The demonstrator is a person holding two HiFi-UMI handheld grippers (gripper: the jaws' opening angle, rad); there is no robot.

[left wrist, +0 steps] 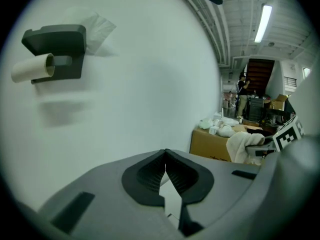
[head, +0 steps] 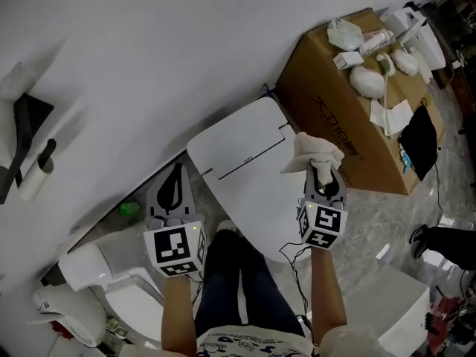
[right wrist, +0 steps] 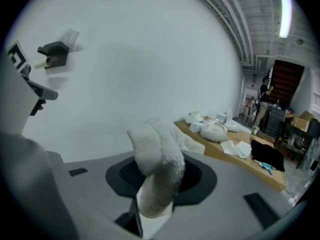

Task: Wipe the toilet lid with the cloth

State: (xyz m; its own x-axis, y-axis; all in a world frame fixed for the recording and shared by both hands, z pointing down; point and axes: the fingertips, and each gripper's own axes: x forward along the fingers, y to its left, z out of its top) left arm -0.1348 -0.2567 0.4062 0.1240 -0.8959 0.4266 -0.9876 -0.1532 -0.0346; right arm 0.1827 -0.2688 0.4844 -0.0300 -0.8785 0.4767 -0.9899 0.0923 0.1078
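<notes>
Closest in, just ahead of the person's knees, the left gripper (head: 174, 188) hangs idle. Its fingers (left wrist: 147, 176) are pressed together with nothing between them. Across on the other side, the right gripper (head: 322, 177) has the cloth (head: 314, 151) pinched firmly, a fluffy white wad bunched up and spilling past the tips.

Now the relation that matters. The toilet lid (head: 245, 192) is shut and lies below and to the left of that cloth. Its long axis runs from the rounded front by the person's knees away to the hinge end at the wall. The cloth sits over the lid's right-hand edge, so the right gripper is plainly the nearer one for the wipe. From this steep angle the cloth looks lifted clear of the surface, though contact can't be ruled out. The stroke probably has to come down and sweep leftward across the lid.

Only the head view shows the lid at all. Both gripper views look over it at the blank wall, and the right gripper view is the one that confirms the pinch. Farther off, a roll holder (left wrist: 55, 49) hangs on the wall. A cluttered cardboard box (head: 335, 117) stands beyond the lid.
</notes>
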